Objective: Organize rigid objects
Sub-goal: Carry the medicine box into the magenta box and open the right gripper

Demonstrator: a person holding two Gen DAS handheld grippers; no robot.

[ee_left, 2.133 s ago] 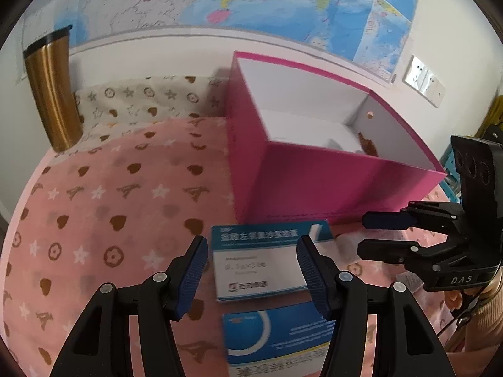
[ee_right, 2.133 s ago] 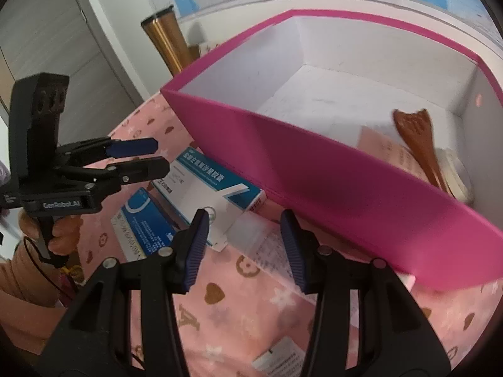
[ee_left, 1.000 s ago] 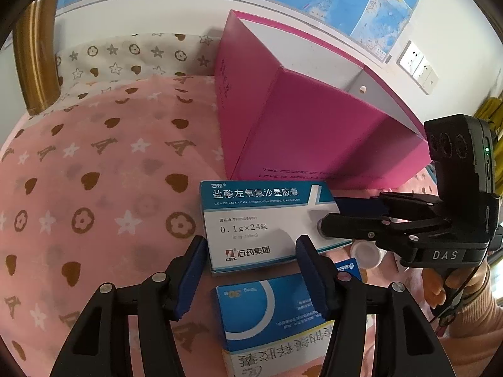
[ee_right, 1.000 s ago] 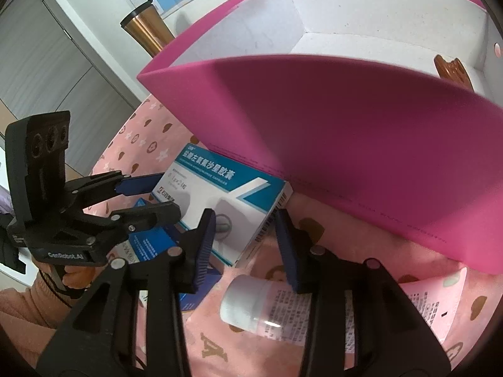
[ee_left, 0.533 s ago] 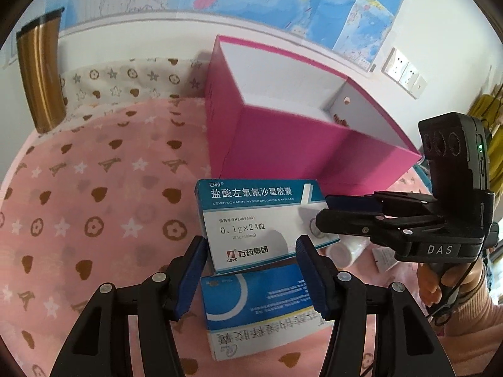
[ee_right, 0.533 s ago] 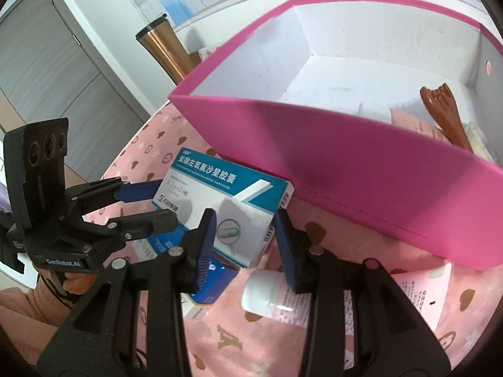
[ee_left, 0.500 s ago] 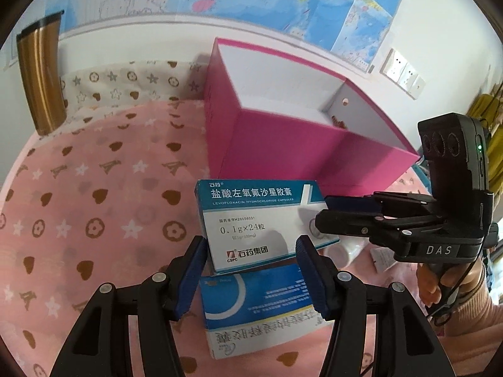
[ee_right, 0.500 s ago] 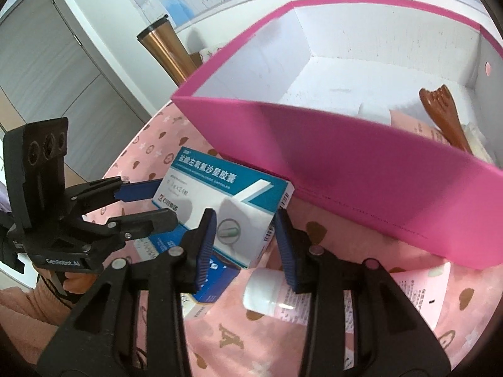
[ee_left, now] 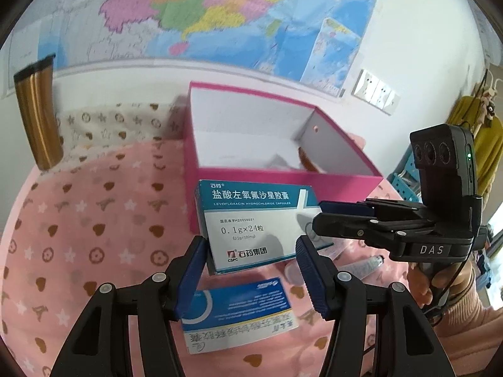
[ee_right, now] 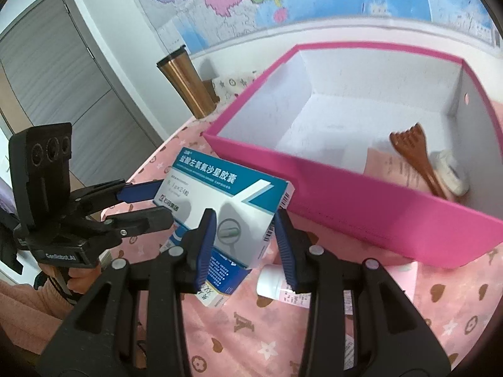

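Both grippers were clamped on the same thing: a flat rectangular cardboard medicine box, teal and white with printed lettering (ee_left: 254,223), held clear of the pink patterned cloth (ee_left: 94,220). The left gripper (ee_left: 251,267) pinched the end of the box nearest itself across its width, blue pads (ee_left: 193,270) on the two long edges. The right gripper (ee_right: 245,242) held the opposite end, by the corner with the barcode, jaws closed on the box from both sides.

Just ahead of both grippers, and touching nothing, stood the open magenta cardboard storage box with a white lining (ee_right: 377,198); the carton hung in front of its near wall, about level with the rim. A brown wooden comb-like tool (ee_right: 415,154) lay in the far corner inside.

I judged the carton light and fairly stiff, but hollow, so a hard squeeze would dent its thin walls. The glossy print looked a little slippery against the ribbed pads. Gripping on the edges near the ends seemed the soundest place, since folded corners resist crushing best.

Below the left gripper, on the cloth, lay a second flat blue-and-white carton (ee_left: 239,314), and a small white plastic bottle (ee_right: 270,282) lay under the right one
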